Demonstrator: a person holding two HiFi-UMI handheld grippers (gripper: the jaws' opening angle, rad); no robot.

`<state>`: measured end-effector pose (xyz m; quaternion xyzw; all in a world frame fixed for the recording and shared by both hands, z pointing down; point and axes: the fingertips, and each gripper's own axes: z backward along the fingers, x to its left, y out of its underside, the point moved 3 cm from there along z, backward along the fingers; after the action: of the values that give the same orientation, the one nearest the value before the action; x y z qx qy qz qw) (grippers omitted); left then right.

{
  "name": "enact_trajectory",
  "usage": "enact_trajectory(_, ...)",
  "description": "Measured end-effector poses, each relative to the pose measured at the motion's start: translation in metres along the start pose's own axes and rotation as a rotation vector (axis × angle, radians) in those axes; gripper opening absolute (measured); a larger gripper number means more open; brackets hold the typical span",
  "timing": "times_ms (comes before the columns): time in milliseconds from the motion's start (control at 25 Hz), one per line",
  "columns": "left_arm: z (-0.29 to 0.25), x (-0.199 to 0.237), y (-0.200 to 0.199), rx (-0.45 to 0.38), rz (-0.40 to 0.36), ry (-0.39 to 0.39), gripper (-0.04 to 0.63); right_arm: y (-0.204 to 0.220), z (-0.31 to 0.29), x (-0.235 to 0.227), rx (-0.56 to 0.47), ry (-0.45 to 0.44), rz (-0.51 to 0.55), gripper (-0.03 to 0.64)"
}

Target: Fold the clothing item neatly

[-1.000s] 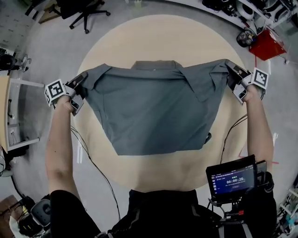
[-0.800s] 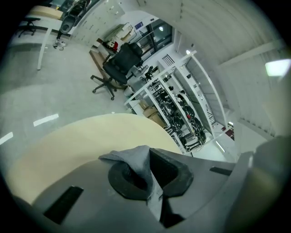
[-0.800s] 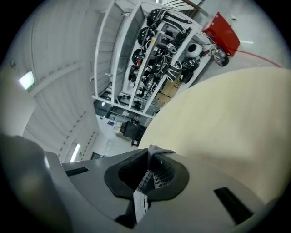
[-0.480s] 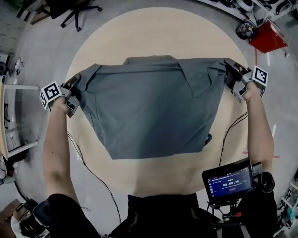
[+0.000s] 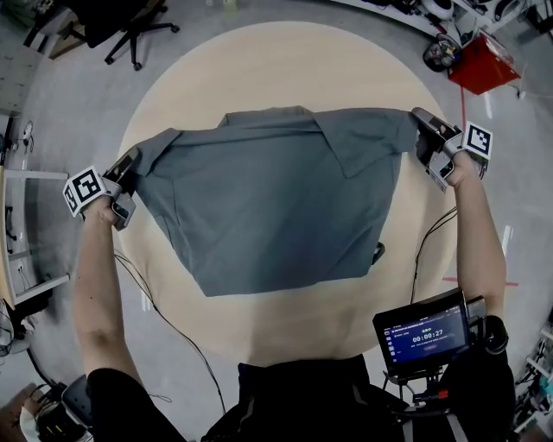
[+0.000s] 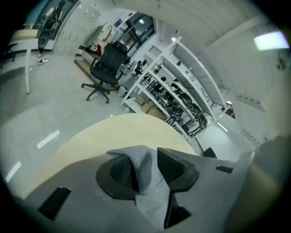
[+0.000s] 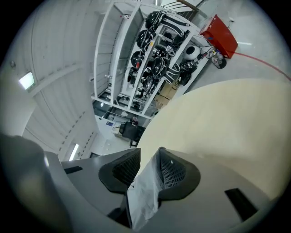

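Note:
A grey collared shirt (image 5: 276, 198) is spread wide over the round beige table (image 5: 294, 60), collar at the far side and hem toward me. My left gripper (image 5: 125, 168) is at its left shoulder corner and my right gripper (image 5: 423, 129) at its right one. The jaws of both have just been opening. In the left gripper view a fold of the shirt (image 6: 146, 186) hangs loose between the parted pads of the left gripper (image 6: 148, 170). In the right gripper view the cloth (image 7: 143, 193) leans on one pad of the right gripper (image 7: 148, 170), with a gap to the other pad.
A black office chair (image 5: 112, 26) stands on the floor beyond the table at the left, and a red box (image 5: 482, 65) at the far right. A small monitor (image 5: 423, 332) sits near my right elbow. Cables hang from both arms. Shelving (image 6: 177, 98) lines the far wall.
Both grippers have sunk toward the table and spread outward, drawing the shirt flatter and wider.

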<state>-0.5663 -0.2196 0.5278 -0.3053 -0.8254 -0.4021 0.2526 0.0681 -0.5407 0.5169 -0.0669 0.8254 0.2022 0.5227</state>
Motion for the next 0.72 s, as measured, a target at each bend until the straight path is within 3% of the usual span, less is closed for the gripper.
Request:
enact_trajectory(80,0.01,0.006,-0.003,-0.013,0.001,-0.014,0.12,-0.003,0.006,-0.008,-0.01,0.031,-0.003,0.117)
enact_trajectory(160,0.018,0.011,-0.005,-0.02,-0.045,-0.053,0.12,-0.01,0.016,-0.018,-0.034,0.077,0.01,0.118)
enact_trajectory(280,0.02,-0.022,-0.005,-0.022,-0.238,-0.021,0.12,-0.015,0.024,-0.017,-0.03,0.137,0.135,0.118)
enact_trajectory(360,0.012,-0.061,0.0,-0.011,-0.373,0.06,0.12,-0.003,0.02,-0.001,0.041,0.157,0.283,0.118)
enact_trajectory(440,-0.002,-0.089,0.012,0.005,-0.442,0.121,0.12,0.016,0.012,0.016,0.102,0.138,0.378,0.118)
enact_trajectory(720,-0.023,-0.136,0.04,0.004,-0.576,0.189,0.12,0.099,-0.007,0.013,0.354,0.111,0.471,0.118)
